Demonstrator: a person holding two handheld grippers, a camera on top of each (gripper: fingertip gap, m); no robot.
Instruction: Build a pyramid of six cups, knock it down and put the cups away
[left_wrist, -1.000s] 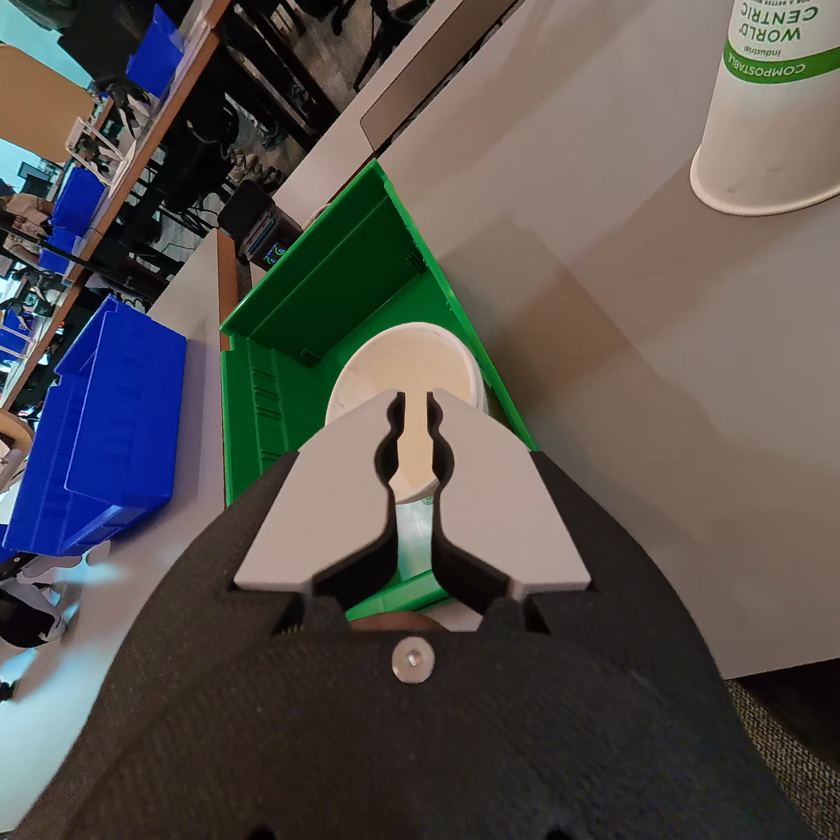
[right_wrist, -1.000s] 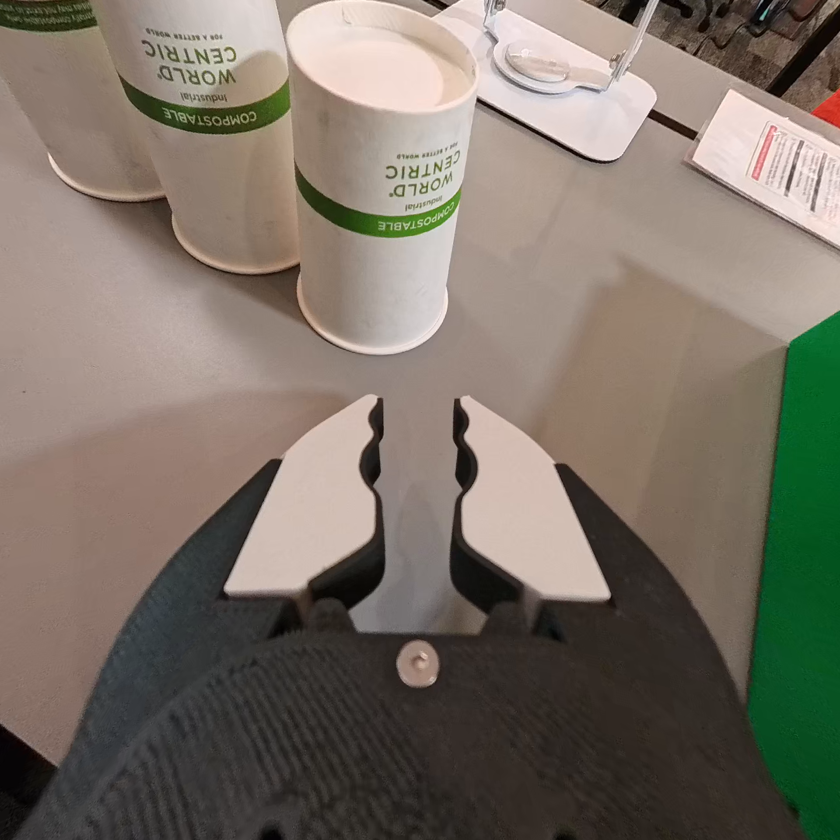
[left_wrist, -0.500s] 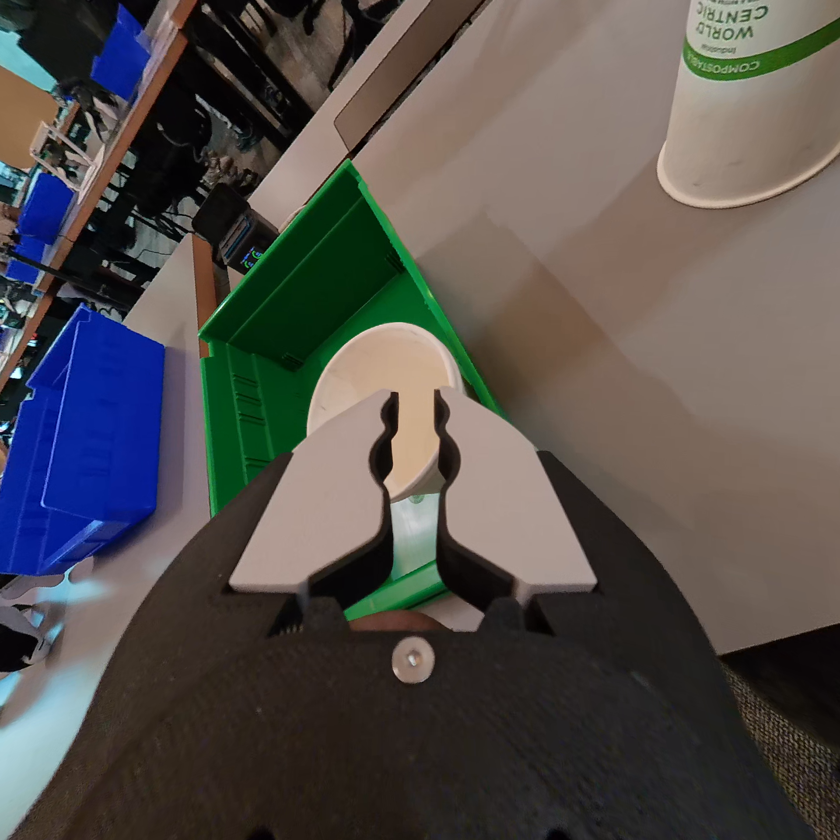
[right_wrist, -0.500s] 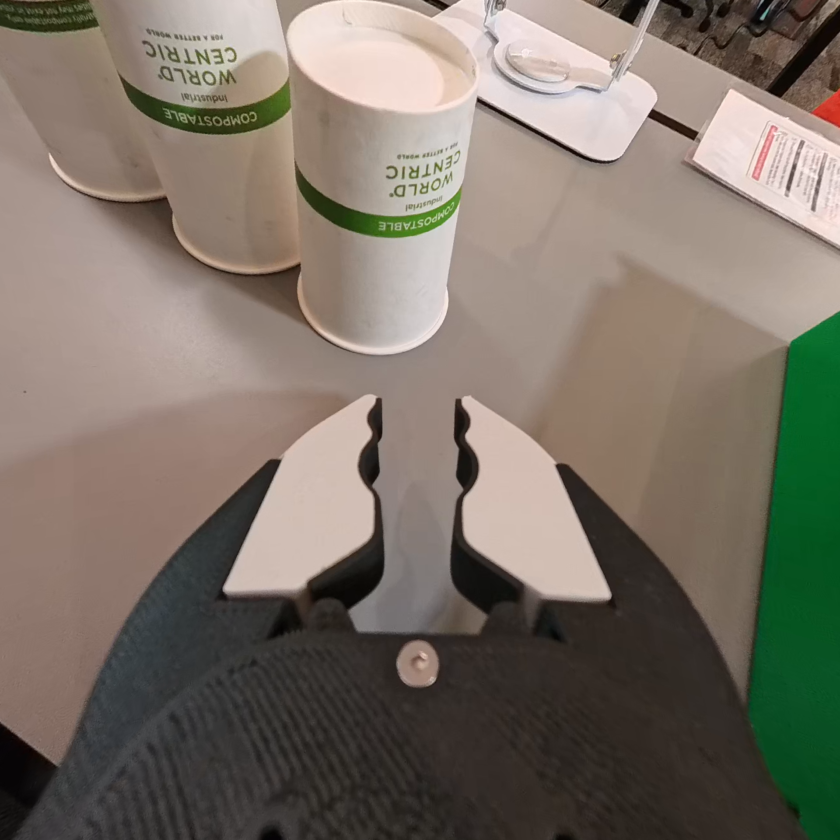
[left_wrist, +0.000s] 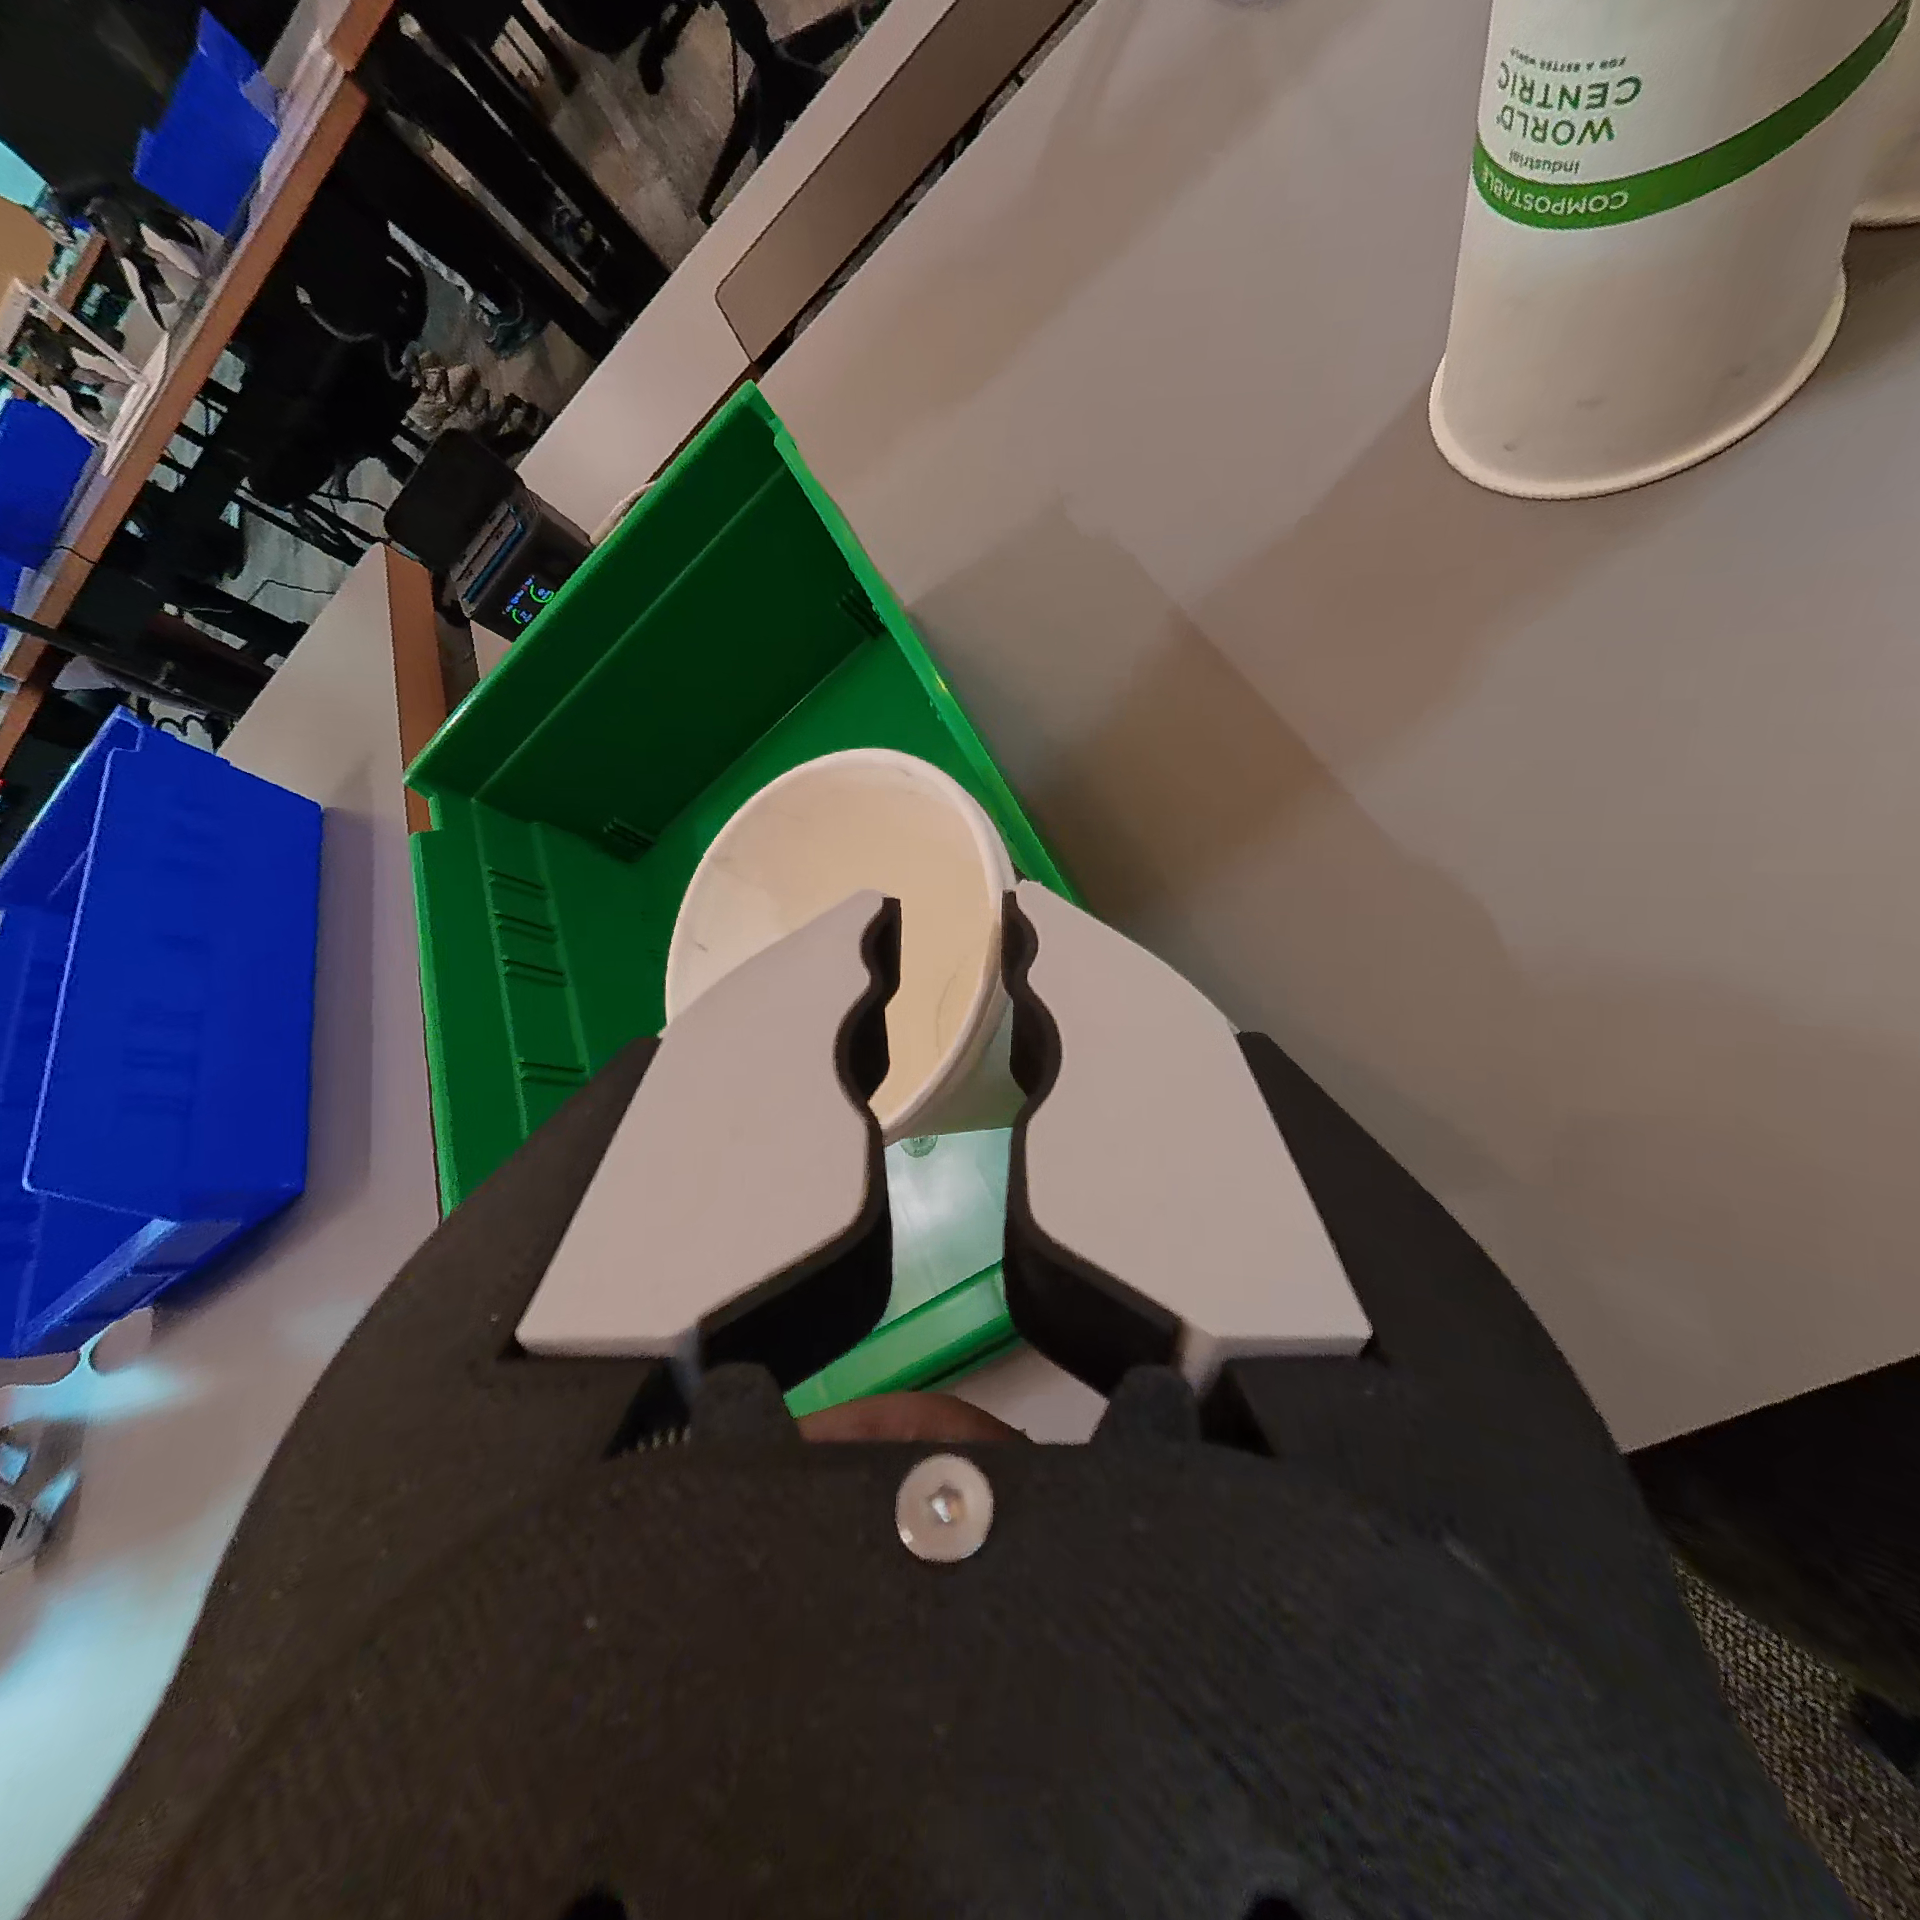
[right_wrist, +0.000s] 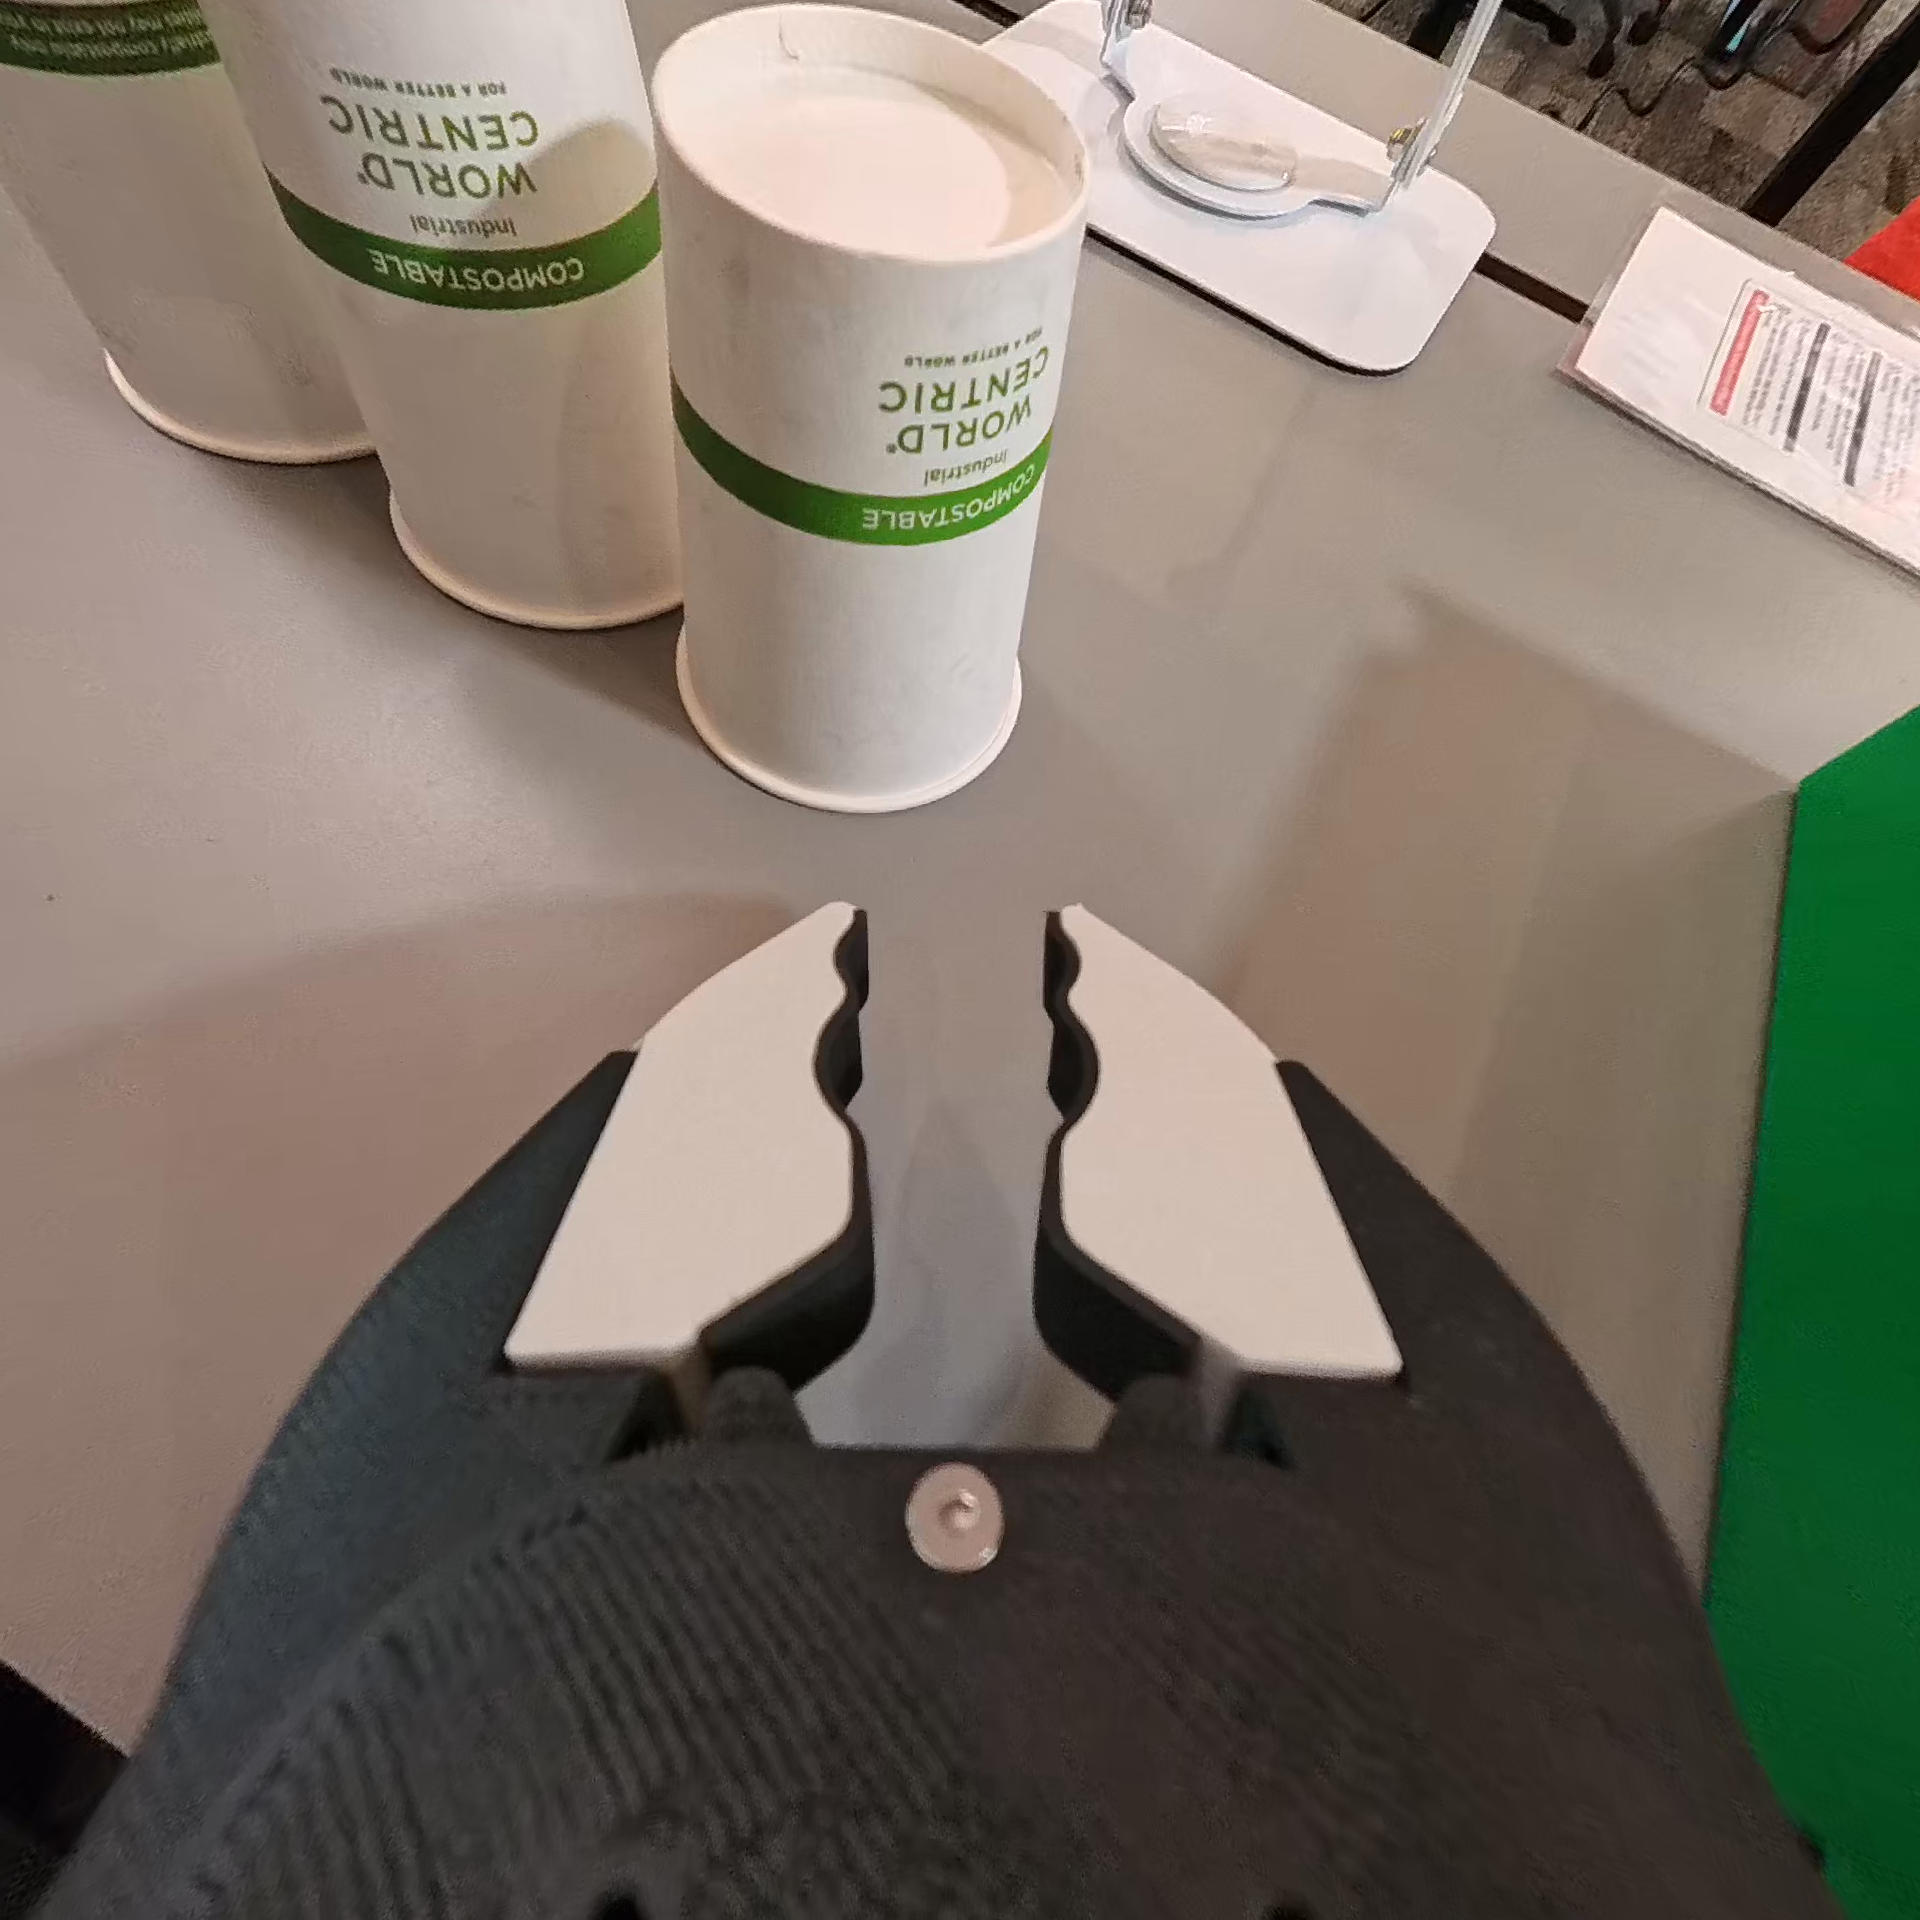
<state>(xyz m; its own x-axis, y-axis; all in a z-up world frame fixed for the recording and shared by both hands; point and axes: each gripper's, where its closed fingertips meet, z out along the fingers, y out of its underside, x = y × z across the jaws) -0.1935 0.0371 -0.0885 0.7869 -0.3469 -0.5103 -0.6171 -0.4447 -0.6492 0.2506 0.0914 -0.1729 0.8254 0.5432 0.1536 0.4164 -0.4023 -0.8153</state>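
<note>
In the left wrist view a white paper cup (left_wrist: 831, 862) stands mouth up inside a green bin (left_wrist: 644, 675). My left gripper (left_wrist: 951, 899) is open just above the cup, its fingers either side of the near rim with a gap on both sides. In the right wrist view my right gripper (right_wrist: 954, 914) is open and empty over the grey table (right_wrist: 312, 831). It points at the nearest of three upside-down white cups with green bands (right_wrist: 862, 416), a short way ahead. The other two cups (right_wrist: 488, 312) (right_wrist: 135, 260) stand to its left.
An upside-down cup (left_wrist: 1621, 312) stands at the left view's top right. A blue bin (left_wrist: 156, 987) sits left of the green bin, whose wall shows at the right view's edge (right_wrist: 1849, 1247). A white stand base (right_wrist: 1299, 208) and a laminated sheet (right_wrist: 1766, 384) lie beyond.
My left gripper's jaws have opened off the cup's rim, leaving the cup in the green bin, and the gripper has drawn back slightly. The right gripper has not moved.
</note>
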